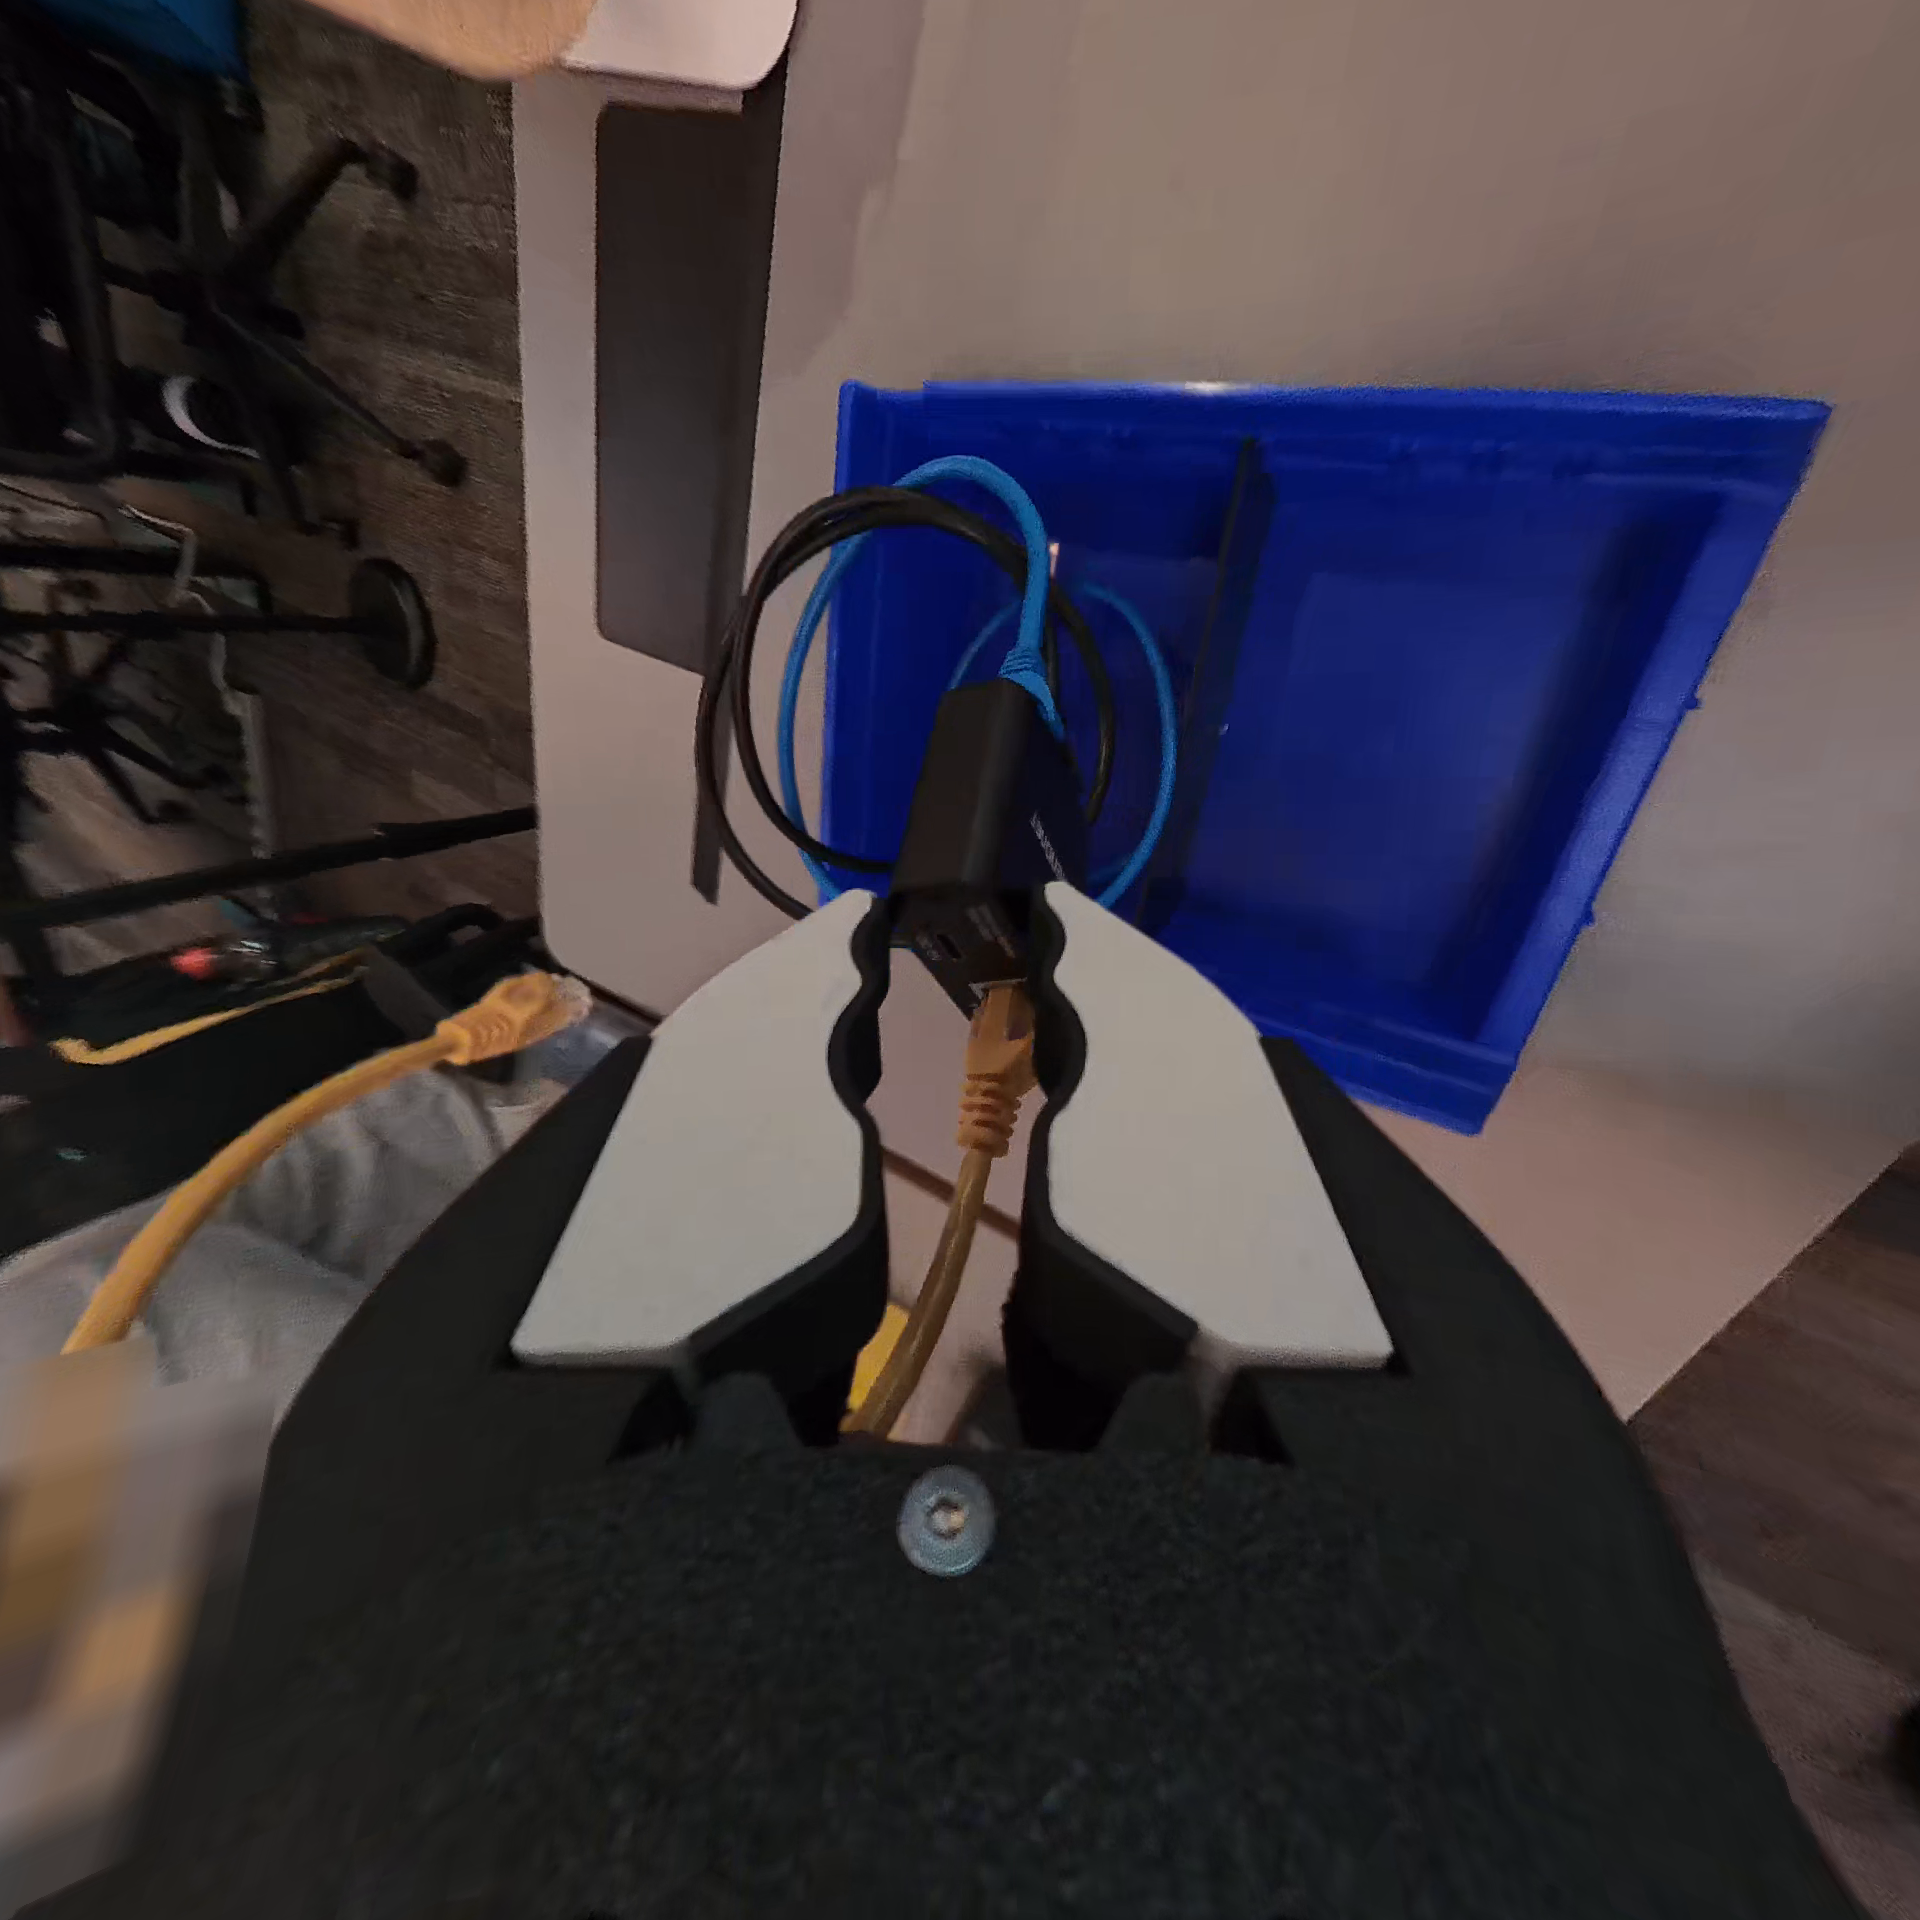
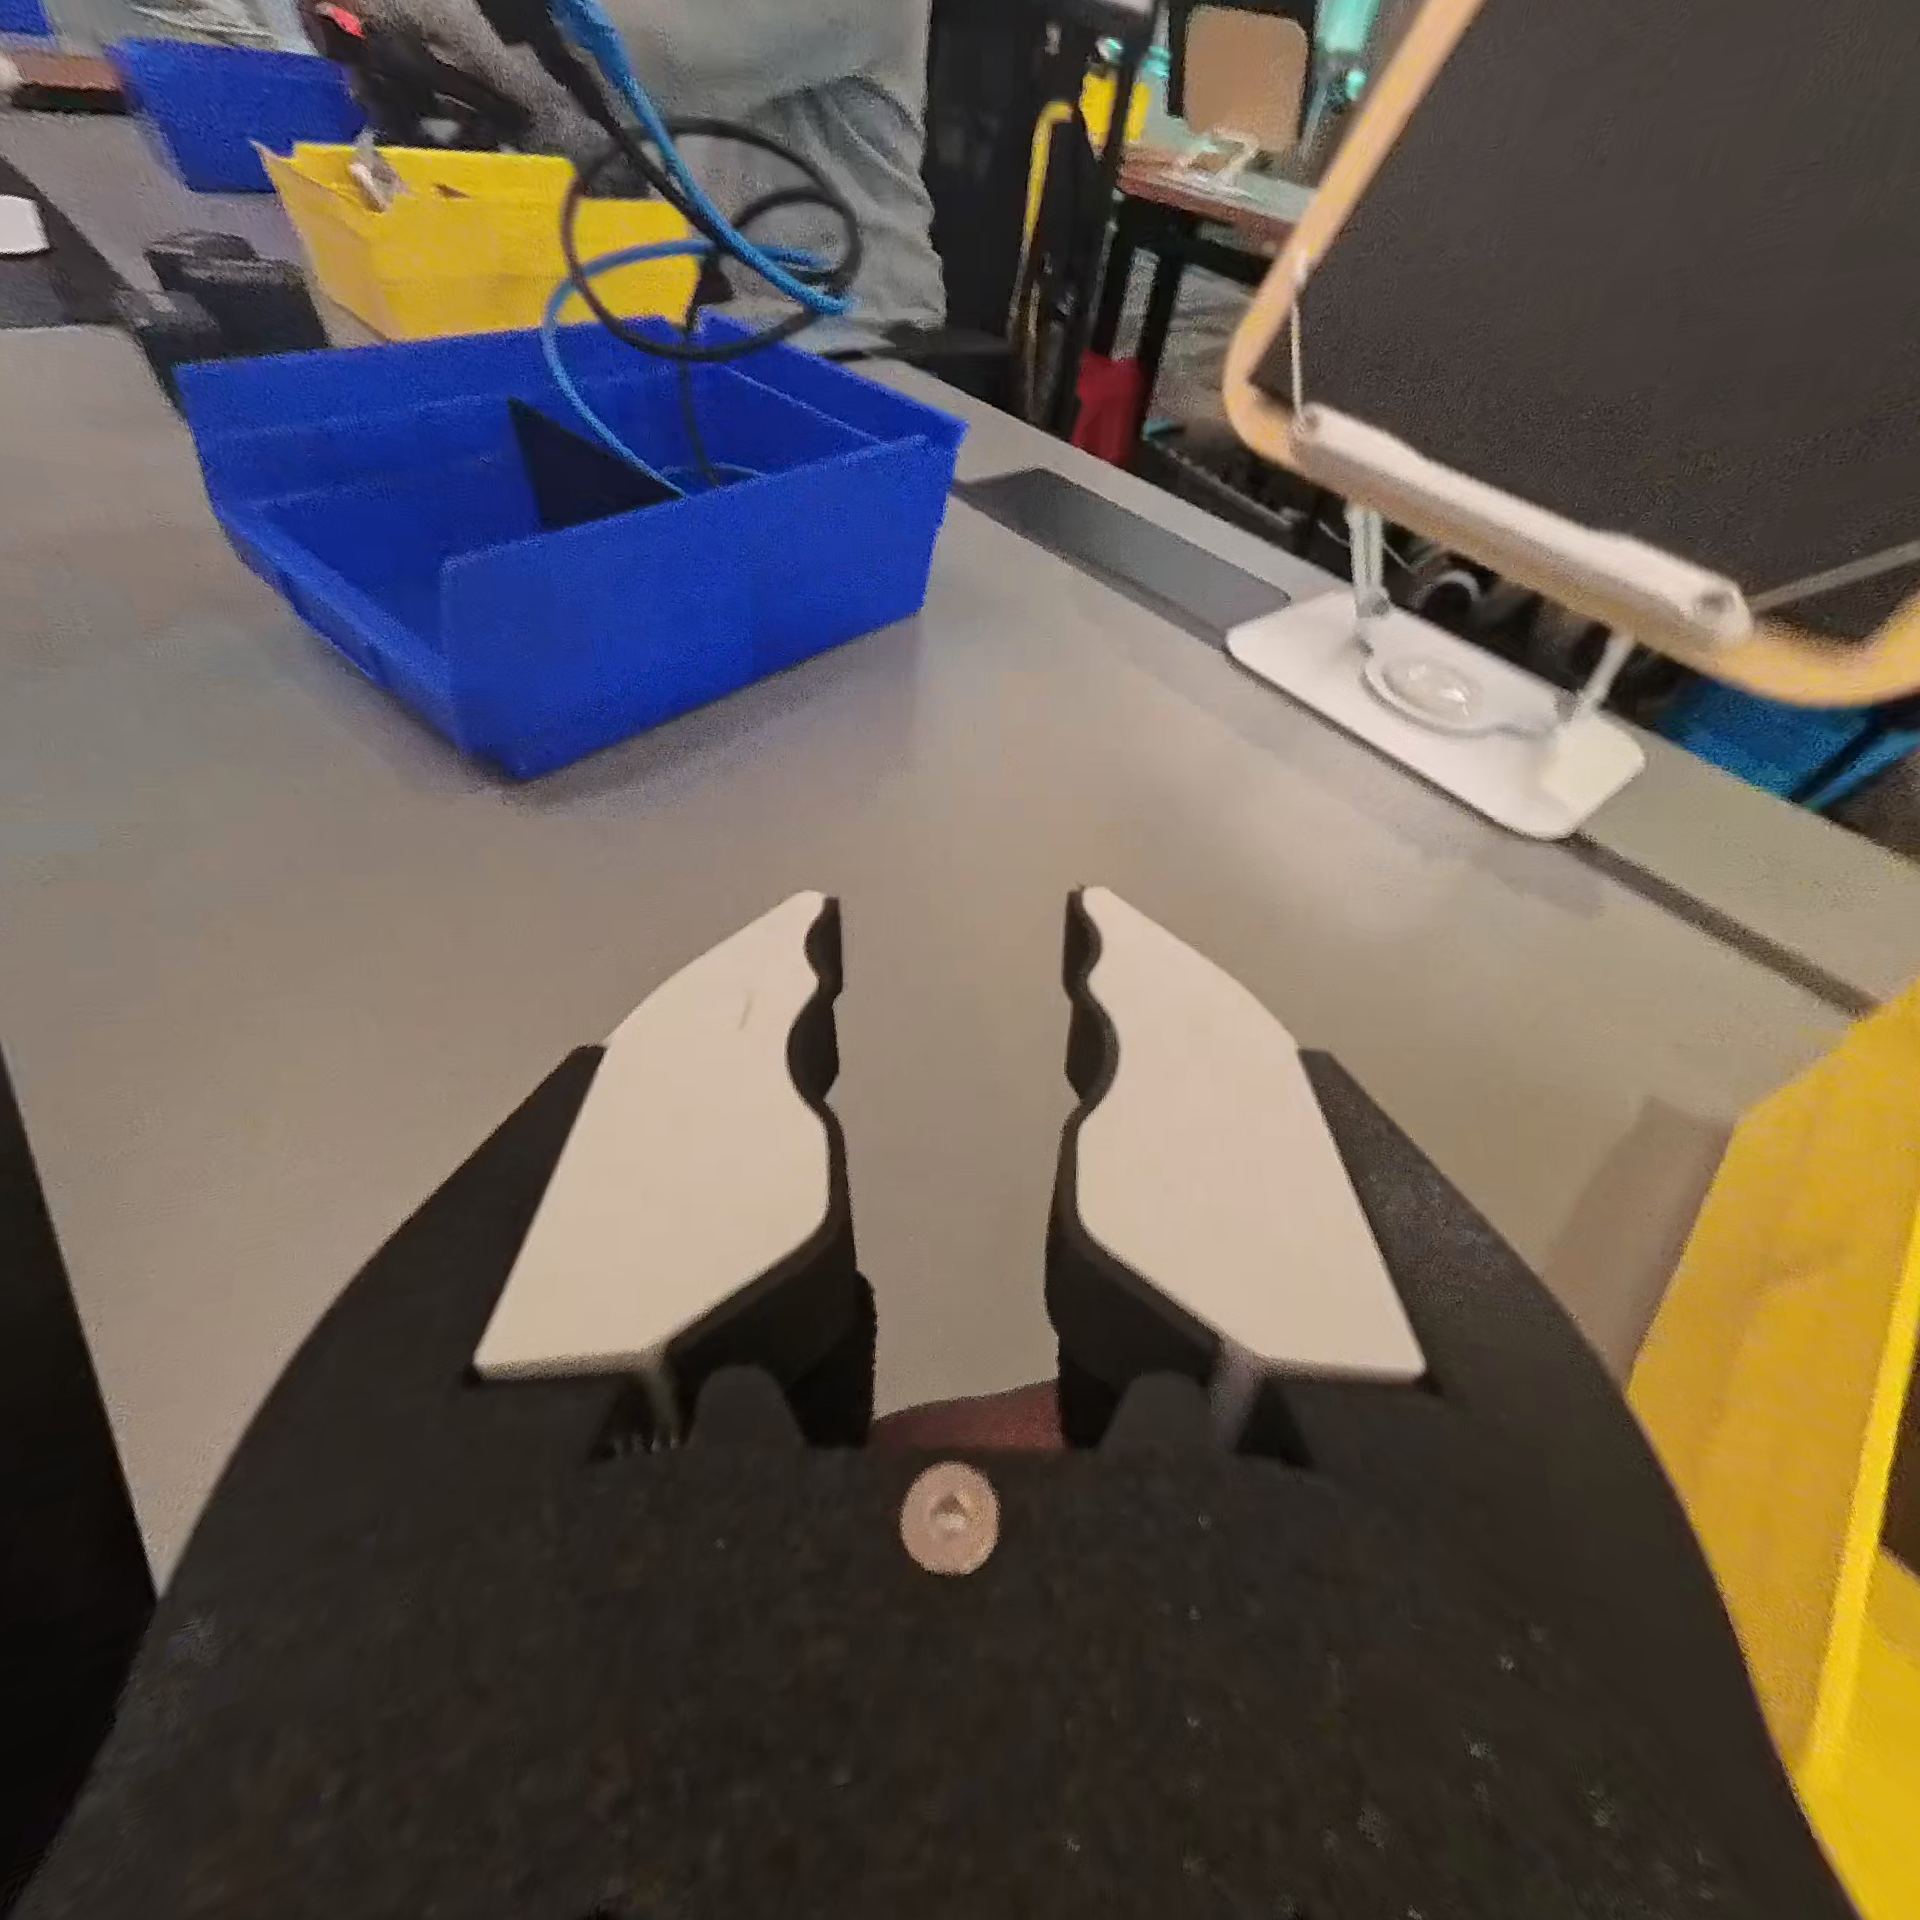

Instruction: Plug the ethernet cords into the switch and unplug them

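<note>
1. Two hand-held grippers worked over a grey table (image 2: pixel 312 935) that carried a blue bin (image 2: pixel 582 540), the landmark here.
2. The left gripper (image 1: pixel 961 914) had its fingers closed onto the near end of a small black switch (image 1: pixel 992 790), which it held in the air in front of the blue bin (image 1: pixel 1455 727).
3. A yellow ethernet cord (image 1: pixel 992 1081) was plugged into the switch's near face and ran back between the gripper's fingers (image 1: pixel 769 1143).
4. The cord's other yellow plug (image 1: pixel 514 1013) hung free, well to the left of the bin and apart from the switch.
5. A blue ethernet cord (image 1: pixel 1023 582) entered the far end of the switch and looped in front of the bin's left wall.
6. A black cable (image 1: pixel 748 665) looped alongside the blue cord, just outside the bin's left edge.
7. In the right wrist view, the blue cord (image 2: pixel 623 135) and black cable (image 2: pixel 707 312) dangled into the bin's rear compartment.
8. The right gripper (image 2: pixel 951 925) hovered over bare table on the near side of the bin, its fingers parted and holding nothing.
9. A yellow bin (image 2: pixel 457 249) stood behind the blue one.
10. A white stand (image 2: pixel 1455 717) sat to the right of the blue bin, near the table's edge.
</note>
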Tool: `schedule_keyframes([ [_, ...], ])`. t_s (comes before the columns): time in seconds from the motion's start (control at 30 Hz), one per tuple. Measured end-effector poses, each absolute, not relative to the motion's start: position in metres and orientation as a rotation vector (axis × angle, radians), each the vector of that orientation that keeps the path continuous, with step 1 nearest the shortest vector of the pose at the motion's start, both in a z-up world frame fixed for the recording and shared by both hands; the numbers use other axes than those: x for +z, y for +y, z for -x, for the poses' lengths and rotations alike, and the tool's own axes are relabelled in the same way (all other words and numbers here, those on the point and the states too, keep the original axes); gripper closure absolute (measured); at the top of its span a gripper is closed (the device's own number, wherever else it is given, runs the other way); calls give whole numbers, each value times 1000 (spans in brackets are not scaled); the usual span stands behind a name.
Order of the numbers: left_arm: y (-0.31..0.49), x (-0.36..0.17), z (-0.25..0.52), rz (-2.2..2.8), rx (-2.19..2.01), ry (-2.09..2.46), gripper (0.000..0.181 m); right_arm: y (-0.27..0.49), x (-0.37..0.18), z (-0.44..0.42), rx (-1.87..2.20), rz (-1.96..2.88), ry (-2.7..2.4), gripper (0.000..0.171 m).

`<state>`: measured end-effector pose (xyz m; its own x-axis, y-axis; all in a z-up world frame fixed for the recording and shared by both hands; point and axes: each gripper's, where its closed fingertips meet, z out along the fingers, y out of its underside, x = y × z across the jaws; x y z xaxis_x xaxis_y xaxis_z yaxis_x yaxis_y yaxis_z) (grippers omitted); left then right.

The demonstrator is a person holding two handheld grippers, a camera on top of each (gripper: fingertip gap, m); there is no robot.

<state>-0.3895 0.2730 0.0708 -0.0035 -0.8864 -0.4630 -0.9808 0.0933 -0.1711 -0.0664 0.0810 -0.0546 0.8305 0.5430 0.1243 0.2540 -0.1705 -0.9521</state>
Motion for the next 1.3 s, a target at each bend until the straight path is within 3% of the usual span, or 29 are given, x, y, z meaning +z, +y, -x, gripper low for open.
schedule_keyframes([
  [0.4, 183, 217, 282, 1350, 613, 2091, 157, 96, 78, 166, 421, 1454, -844, 129],
  [0.5, 165, 252, 255, 1272, 536, 2050, 157, 83, 94, 160, 469, 1419, -794, 130],
  [0.7, 143, 272, 192, 1185, 169, 1837, 157, 64, 97, 124, 424, 1449, -714, 130],
  [0.83, 141, 225, 161, 1356, -98, 1676, 158, 60, 89, 93, 438, 1508, -613, 130],
  [1.13, 139, 5, 137, 2027, -559, 1428, 158, 64, -26, 83, 407, 1797, -612, 123],
  [1.3, 145, -33, 136, 2312, -894, 1094, 159, 69, -49, 102, -9, 1623, -675, 122],
])
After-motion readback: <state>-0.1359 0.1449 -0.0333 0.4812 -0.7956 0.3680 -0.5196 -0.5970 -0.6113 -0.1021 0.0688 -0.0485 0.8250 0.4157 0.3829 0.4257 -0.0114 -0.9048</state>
